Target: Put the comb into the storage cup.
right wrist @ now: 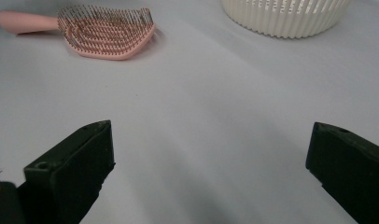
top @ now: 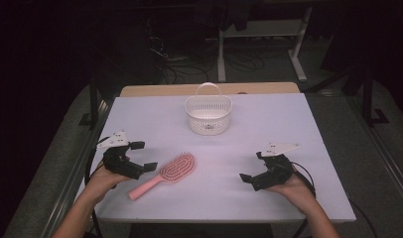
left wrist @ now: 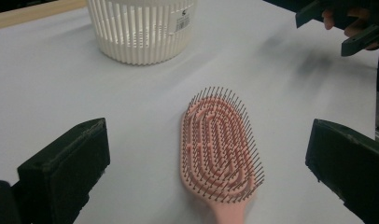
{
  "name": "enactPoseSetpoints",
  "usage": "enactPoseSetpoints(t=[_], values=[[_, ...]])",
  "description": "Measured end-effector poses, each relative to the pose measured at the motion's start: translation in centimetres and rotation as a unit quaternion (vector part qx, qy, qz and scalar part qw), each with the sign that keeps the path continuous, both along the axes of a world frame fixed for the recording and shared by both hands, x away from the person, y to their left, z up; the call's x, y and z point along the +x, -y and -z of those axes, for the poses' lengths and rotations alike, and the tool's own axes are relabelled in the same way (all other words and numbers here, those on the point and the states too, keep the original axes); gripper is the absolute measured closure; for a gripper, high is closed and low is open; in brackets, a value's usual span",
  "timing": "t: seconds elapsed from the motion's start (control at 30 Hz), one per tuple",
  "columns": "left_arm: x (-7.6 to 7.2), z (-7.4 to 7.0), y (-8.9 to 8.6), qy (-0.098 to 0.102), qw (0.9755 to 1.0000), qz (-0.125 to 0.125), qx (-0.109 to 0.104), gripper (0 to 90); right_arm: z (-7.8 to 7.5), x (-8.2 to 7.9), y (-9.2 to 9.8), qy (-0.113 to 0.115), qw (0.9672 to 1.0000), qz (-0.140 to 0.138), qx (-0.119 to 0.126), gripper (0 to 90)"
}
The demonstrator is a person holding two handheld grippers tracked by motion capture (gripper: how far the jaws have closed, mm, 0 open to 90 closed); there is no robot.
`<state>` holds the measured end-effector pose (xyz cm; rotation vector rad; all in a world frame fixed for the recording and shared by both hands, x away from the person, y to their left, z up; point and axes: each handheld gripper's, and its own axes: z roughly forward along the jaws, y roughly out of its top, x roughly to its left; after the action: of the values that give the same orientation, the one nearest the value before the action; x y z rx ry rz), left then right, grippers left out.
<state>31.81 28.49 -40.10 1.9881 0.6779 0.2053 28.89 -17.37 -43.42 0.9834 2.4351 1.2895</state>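
Left gripper (top: pixel 143 156) jaws wide open, just left of pink hairbrush (top: pixel 170 172) at lower centre; right gripper (top: pixel 253 168) open, empty, lower right.

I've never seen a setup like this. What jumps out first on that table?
Most eye-catching is the pink hairbrush, lying bristles up on the white table near its front left. Behind it, toward the far edge, stands a white slatted basket with an upright handle. The left gripper sits beside the brush and the right gripper across from it, both with jaws open.
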Motion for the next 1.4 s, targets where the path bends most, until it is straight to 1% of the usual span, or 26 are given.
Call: enactPoseSetpoints(t=[0.43, 0.77, 0.9, 0.93, 1.0, 1.03, 1.2, 1.4], values=[[-0.3, -0.5, 0.9, 0.002, 0.9999, 0.013, -0.003, 0.0, 0.0, 0.0, 0.0, 0.0, 1.0, 0.0, 0.0, 0.6], [-0.5, -0.6, 1.6, -0.002, 0.9998, 0.022, 0.003, 0.0, 0.0, 0.0, 0.0, 0.0, 1.0, 0.0, 0.0, 0.6], [-0.5, -0.6, 1.6, -0.004, 0.9997, 0.022, 0.007, 0.0, 0.0, 0.0, 0.0, 0.0, 1.0, 0.0, 0.0, 0.6], [-0.5, -0.5, 1.7, -0.006, 0.9996, 0.023, 0.013, 0.0, 0.0, 0.0, 0.1, -0.001, 1.0, 0.0, 0.0, 0.6], [-0.5, -0.5, 1.7, -0.006, 0.9996, 0.023, 0.013, 0.0, 0.0, 0.0, 0.1, 0.0, 1.0, 0.0, 0.0, 0.6], [-0.5, -0.4, 1.7, -0.009, 0.9995, 0.024, 0.021, 0.0, 0.0, 0.0, 0.0, 0.0, 1.0, 0.0, 0.0, 0.6], [-0.5, -0.3, 1.9, -0.015, 0.9991, 0.026, 0.031, 0.0, 0.0, 0.0, 0.1, 0.0, 1.0, 0.0, 0.0, 0.6], [-0.6, -0.2, 2.0, -0.016, 0.9985, 0.025, 0.046, 0.0, 0.0, 0.0, 0.0, -0.001, 1.0, 0.0, -0.001, 0.6]])
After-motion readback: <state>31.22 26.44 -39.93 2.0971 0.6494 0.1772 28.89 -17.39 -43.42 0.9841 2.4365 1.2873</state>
